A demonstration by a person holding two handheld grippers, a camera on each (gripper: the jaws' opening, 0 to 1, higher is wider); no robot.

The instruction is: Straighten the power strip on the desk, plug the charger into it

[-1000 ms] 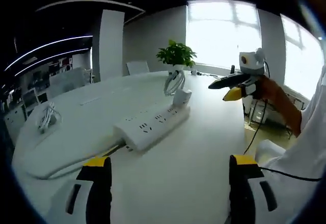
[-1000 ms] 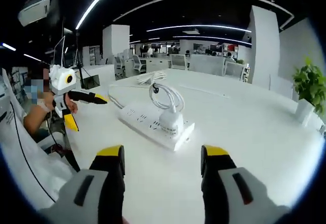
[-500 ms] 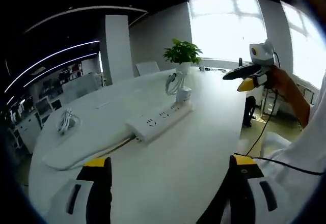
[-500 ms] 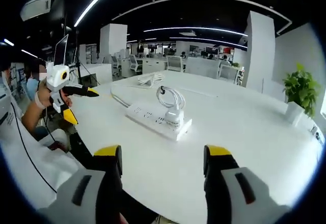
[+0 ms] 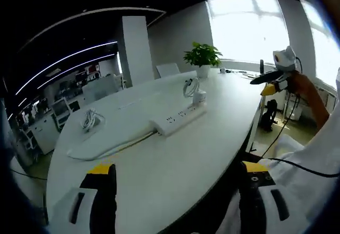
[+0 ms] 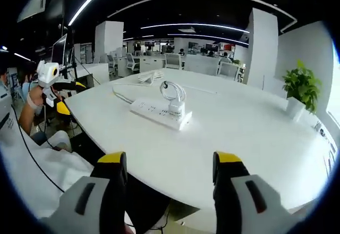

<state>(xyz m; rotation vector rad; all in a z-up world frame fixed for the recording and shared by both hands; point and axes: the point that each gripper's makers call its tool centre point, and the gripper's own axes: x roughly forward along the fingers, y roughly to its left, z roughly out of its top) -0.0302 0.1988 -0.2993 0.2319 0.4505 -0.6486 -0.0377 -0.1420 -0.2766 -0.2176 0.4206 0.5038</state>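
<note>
Both grippers, left gripper [image 5: 172,199] and right gripper [image 6: 170,189], hang wide and empty, well short of the white oblong plastic power strip [image 6: 158,112] ahead on the white counter [image 6: 249,133], its white charger [image 6: 175,108] seemingly plugged in; light, rigid, likely slippery, best gripped across its long sides.

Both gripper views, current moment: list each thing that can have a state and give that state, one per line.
White power strip: lying flat on the white round desk, charger seated at one end.
White charger: plugged in, standing upright, its cable looped above it.
Left gripper: open, holding nothing, off the desk edge.
Right gripper: open, holding nothing.
Coiled white cable: lying loose on the desk, apart from the strip.
Green potted plant: upright.
</note>
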